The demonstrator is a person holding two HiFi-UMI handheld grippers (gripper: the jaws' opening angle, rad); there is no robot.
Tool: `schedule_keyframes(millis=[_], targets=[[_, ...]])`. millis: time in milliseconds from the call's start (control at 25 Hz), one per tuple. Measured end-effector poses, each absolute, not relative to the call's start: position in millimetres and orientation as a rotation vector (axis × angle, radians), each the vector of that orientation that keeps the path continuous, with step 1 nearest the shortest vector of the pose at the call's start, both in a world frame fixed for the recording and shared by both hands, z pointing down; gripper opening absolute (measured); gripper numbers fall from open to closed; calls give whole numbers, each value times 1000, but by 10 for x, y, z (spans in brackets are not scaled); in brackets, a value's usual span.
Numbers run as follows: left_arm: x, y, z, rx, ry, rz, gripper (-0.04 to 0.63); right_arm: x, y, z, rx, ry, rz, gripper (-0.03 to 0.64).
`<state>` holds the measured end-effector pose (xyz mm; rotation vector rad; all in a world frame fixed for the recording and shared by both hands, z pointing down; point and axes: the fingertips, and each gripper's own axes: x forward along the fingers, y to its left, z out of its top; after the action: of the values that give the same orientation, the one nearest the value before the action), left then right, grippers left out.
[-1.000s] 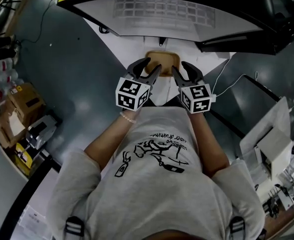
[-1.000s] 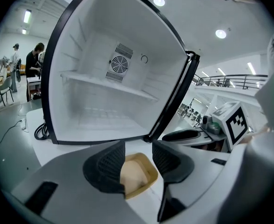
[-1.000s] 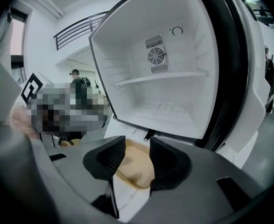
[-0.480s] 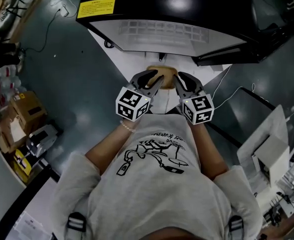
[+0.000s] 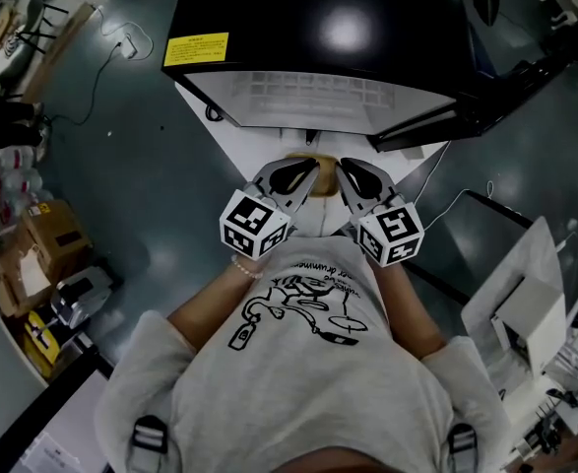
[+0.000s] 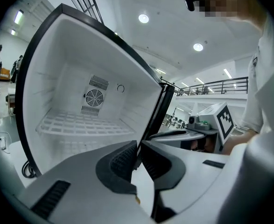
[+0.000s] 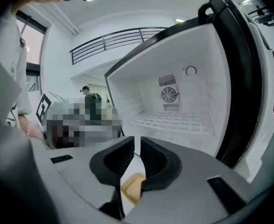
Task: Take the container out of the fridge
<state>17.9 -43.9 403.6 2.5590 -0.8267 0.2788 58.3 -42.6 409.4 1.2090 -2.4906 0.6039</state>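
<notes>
A tan container (image 5: 304, 156) lies on the white surface in front of the open fridge (image 5: 318, 92), mostly hidden under my grippers. It also shows below the jaws in the right gripper view, as the same tan container (image 7: 131, 186). My left gripper (image 5: 308, 168) and right gripper (image 5: 346, 166) hang side by side above it, both pointing at the fridge. Their jaws have just been closing and nothing is between them. The left gripper (image 6: 137, 146) and right gripper (image 7: 137, 146) each face the bare white fridge interior (image 6: 90, 106) with its wire shelf (image 7: 174, 122).
The black fridge door (image 5: 446, 116) stands open to the right. Cardboard boxes (image 5: 47, 230) sit at the left on the grey floor. A white cable (image 5: 456, 200) and white equipment (image 5: 525, 304) lie to the right.
Both grippers have risen off the container and their jaws have closed from wide apart to almost touching. The container stays on the white surface, now mostly covered.
</notes>
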Motion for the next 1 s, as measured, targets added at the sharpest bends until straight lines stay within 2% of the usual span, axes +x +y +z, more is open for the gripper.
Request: schedule_keyframes(millis=[1000], targets=[[156,-527,2819,2746,-889,93,15,471,-413,2905,1120,-2702,444,41]])
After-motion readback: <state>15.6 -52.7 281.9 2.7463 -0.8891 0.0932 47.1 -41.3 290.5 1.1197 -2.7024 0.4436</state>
